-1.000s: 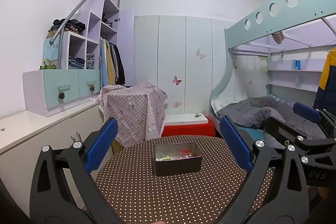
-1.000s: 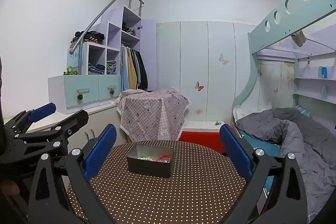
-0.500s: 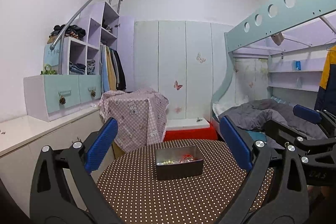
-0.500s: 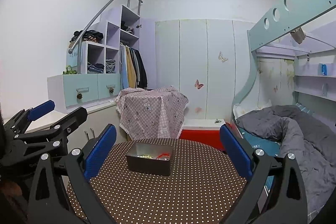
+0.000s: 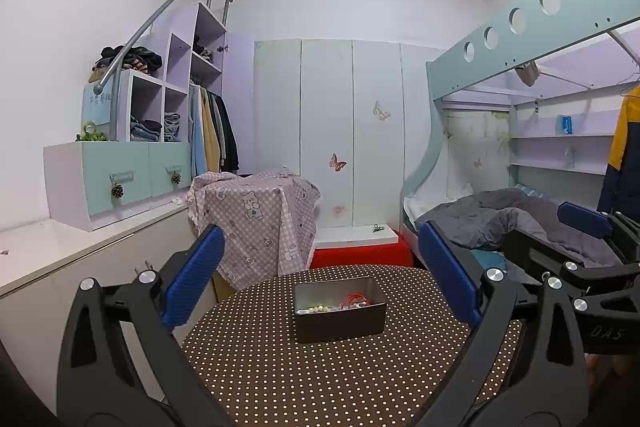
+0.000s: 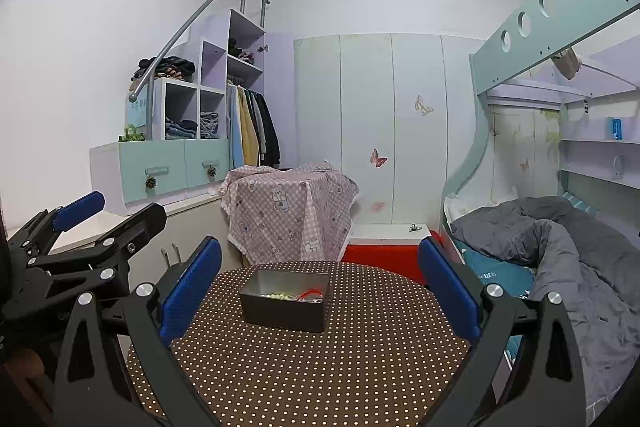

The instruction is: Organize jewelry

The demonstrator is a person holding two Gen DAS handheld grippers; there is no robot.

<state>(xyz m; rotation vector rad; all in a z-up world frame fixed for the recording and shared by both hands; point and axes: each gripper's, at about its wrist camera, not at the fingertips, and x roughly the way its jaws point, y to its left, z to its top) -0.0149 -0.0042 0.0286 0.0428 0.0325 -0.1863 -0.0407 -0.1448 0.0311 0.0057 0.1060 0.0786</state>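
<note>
Ahead of both tongs, on the round polka-dotted table (image 5: 320, 379), a dark rectangular metal box (image 5: 340, 311) is seen, well apart from the blue pads on either side. The left tongs (image 5: 320, 283) are released, spread wide with nothing between them, and the box is framed in the gap between their fingers. The right tongs (image 6: 316, 287) are likewise spread and empty; from them the box (image 6: 285, 305) lies ahead and slightly to the left.

Inside the box, a string of pale beads (image 5: 316, 308) and a red cord piece (image 5: 356, 300) can be made out, but the rest of the jewelry is too small and tangled to be told apart. Much of the box's floor is hidden by its near wall.

The near edge of the table is cut off by the black tong frames in both views. Only part of each neighbouring tool is caught at the frame edge. Beyond the table, a checked cloth (image 6: 288, 211) is draped over something that stays hidden.
</note>
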